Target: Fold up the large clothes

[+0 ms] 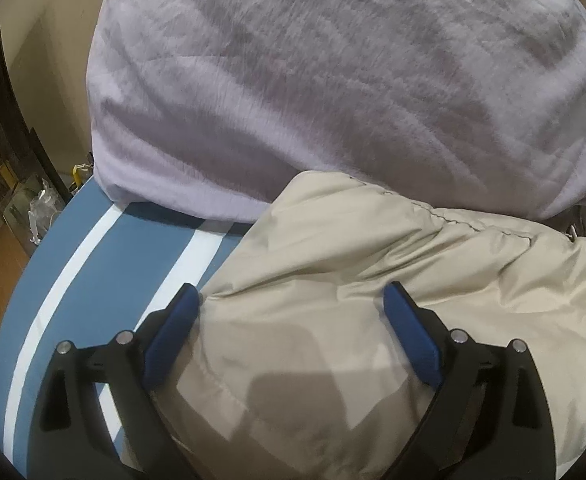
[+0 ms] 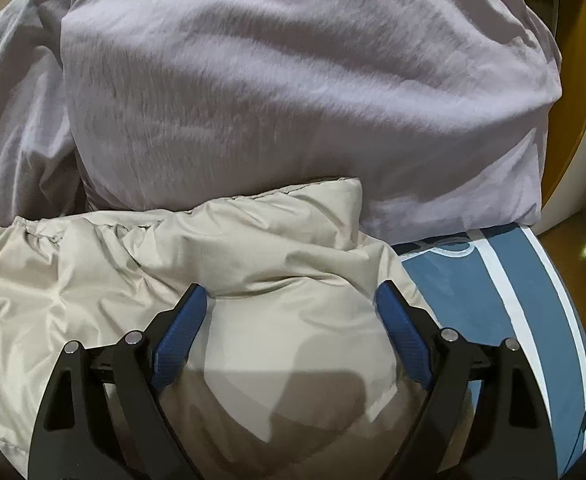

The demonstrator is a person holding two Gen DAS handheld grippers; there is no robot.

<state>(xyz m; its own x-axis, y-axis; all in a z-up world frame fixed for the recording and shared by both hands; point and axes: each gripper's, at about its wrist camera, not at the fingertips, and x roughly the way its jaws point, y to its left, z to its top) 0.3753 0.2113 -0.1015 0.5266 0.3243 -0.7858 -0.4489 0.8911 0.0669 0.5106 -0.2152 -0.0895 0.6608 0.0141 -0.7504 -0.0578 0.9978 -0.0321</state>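
Note:
A beige puffy jacket (image 1: 373, 280) lies bunched on a blue bed sheet with white stripes (image 1: 93, 264). My left gripper (image 1: 291, 294) hovers over the jacket's left part, jaws wide apart, blue pads not pressing the cloth. In the right wrist view the same beige jacket (image 2: 173, 264) fills the lower left, with its right edge next to the striped sheet (image 2: 493, 312). My right gripper (image 2: 291, 294) stands open above that edge, nothing pinched between its pads. I cannot tell whether the fingertips touch the fabric.
A large lilac quilt (image 1: 333, 80) is heaped right behind the jacket, also as the lilac quilt (image 2: 293, 80) in the right view. Dark furniture (image 1: 1, 120) stands beyond the bed's left edge. Wooden floor and a wooden panel (image 2: 581, 80) lie past the right edge.

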